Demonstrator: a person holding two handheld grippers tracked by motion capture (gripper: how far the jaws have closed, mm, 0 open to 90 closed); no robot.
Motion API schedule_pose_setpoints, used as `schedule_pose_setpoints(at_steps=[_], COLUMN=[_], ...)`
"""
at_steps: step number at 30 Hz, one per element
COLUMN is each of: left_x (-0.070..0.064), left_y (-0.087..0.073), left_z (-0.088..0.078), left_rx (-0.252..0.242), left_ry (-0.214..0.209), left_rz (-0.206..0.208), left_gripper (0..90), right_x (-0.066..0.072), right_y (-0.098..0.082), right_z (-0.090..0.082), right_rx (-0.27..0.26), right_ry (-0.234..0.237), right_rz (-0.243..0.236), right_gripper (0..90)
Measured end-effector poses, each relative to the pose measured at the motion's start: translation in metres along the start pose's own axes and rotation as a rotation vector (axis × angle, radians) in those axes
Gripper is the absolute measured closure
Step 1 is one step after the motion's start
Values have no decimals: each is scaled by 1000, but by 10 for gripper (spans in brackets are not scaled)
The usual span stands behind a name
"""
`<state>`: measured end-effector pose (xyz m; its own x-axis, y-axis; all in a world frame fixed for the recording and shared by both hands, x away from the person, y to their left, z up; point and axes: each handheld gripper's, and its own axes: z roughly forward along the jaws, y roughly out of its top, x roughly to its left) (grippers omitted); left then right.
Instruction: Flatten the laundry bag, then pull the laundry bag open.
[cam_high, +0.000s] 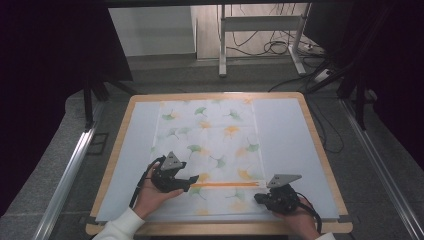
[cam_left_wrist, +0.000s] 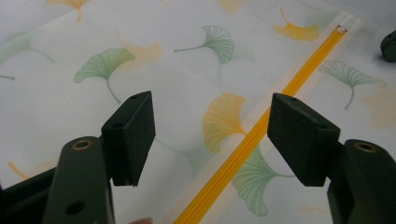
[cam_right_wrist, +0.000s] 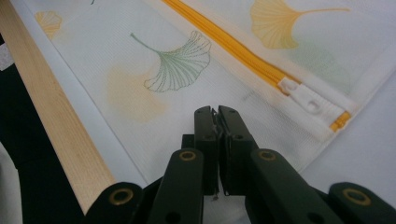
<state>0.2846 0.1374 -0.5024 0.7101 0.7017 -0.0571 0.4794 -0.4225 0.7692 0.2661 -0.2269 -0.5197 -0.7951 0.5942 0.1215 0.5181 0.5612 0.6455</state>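
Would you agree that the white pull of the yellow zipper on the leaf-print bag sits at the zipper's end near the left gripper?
Not quite: the white pull sits at the end of the yellow zipper near the right gripper, as the right gripper view shows. The leaf-print bag and colours are as you say.

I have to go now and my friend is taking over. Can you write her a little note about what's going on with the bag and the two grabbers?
Left hand-held gripper: open, nothing between its jaws, hovering over the orange zipper near its left end.
Right hand-held gripper: shut, pressing down on the bag's near right corner, just below the white zipper pull.
Mesh bag: white with ginkgo leaves, flat on the grey mat.
Done: the zipper looks closed, with the pull at the right end.
Left: probably let go with the right gripper; whether more is needed, I cannot tell.
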Motion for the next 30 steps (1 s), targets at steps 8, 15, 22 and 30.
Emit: schedule_pose_setpoints(at_steps=[8,15,22,30], left_x=[-10,-29,-45,-62], left_y=[9,28,42,56], left_z=[4,12,30,50], left_rx=[-5,-17,12,37], left_ry=[-11,-44,-96,-139], left_rz=[18,71,110,162], left_gripper=[315,317,340,350], right_x=[0,1,2,1], right_y=[-3,-3,-5,-5], right_z=[-3,-3,-4,-4], right_rx=[-3,0,3,4], right_ry=[2,2,2,7], right_rz=[4,-1,-2,3], right_gripper=[858,858,858,858])
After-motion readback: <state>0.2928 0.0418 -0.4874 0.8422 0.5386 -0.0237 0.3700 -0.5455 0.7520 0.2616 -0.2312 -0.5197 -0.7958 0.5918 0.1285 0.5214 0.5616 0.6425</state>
